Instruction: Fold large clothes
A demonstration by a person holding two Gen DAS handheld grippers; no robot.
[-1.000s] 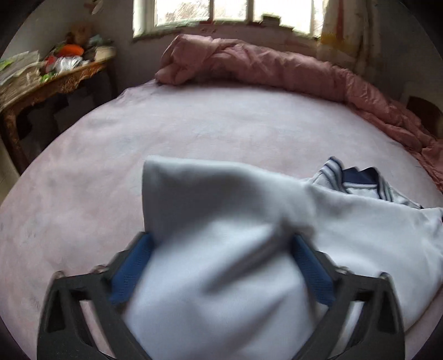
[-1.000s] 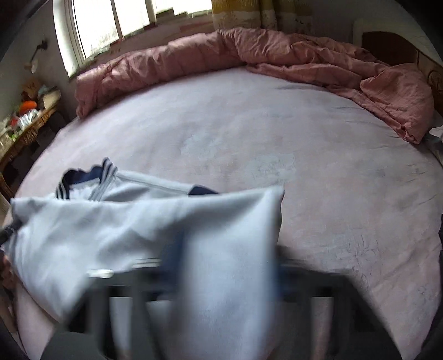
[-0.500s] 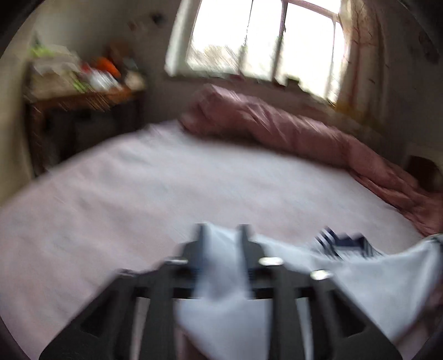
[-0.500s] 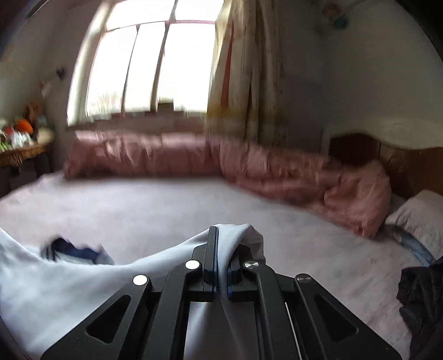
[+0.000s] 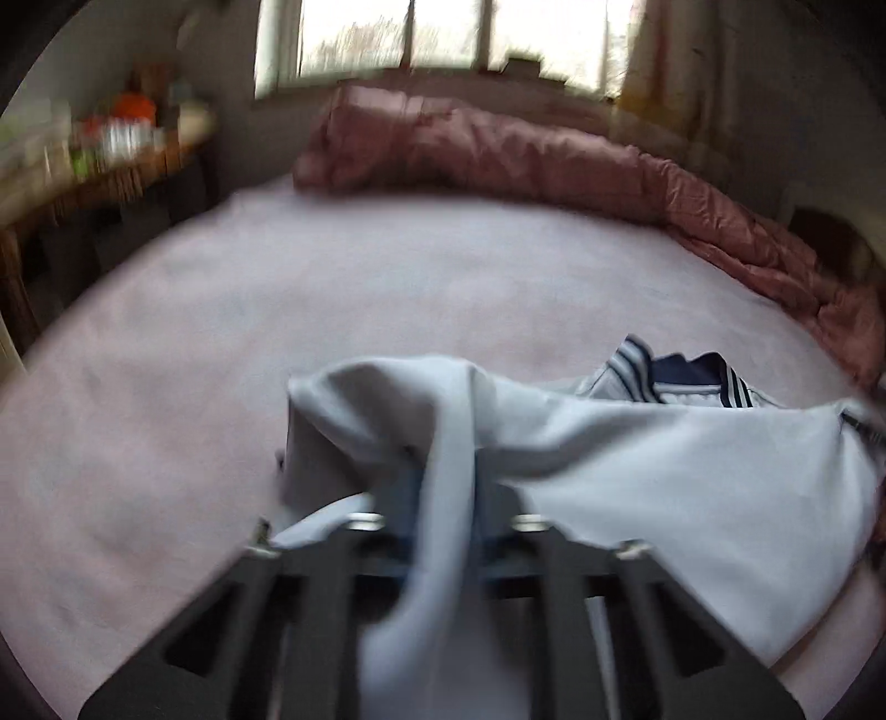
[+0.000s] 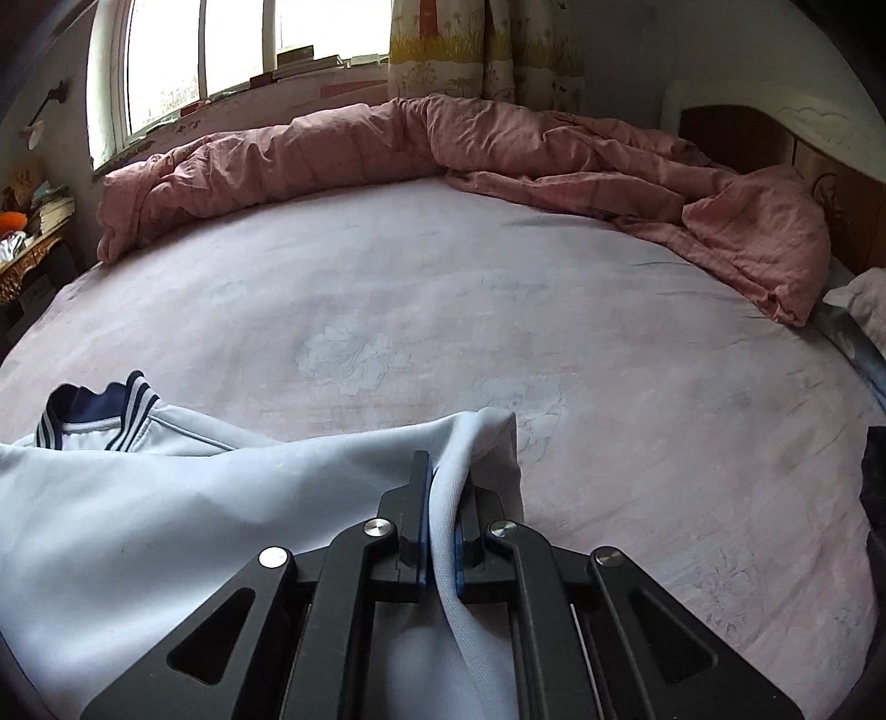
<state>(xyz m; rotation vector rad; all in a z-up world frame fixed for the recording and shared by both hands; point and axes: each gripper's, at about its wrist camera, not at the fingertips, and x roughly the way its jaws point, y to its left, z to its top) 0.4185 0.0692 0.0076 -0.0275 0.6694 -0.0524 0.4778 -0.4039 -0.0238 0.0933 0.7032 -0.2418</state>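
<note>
While clamped on a fold of the pale blue garment point(image 6: 166, 526), right hand-held gripper point(image 6: 441, 498) pinching the hem near the bed's near edge; left hand-held gripper point(image 5: 443, 498) likewise closed on a blurred bunch of the same cloth point(image 5: 692, 471). Stretched between both, lifted along the near edge of the pink bed point(image 6: 498, 310), navy striped collar point(image 6: 94, 415) toward the middle. Farther off, along the far edge, rumpled pink quilt point(image 6: 443, 149); beyond, window point(image 6: 232, 50) and curtain point(image 6: 487, 44).
</note>
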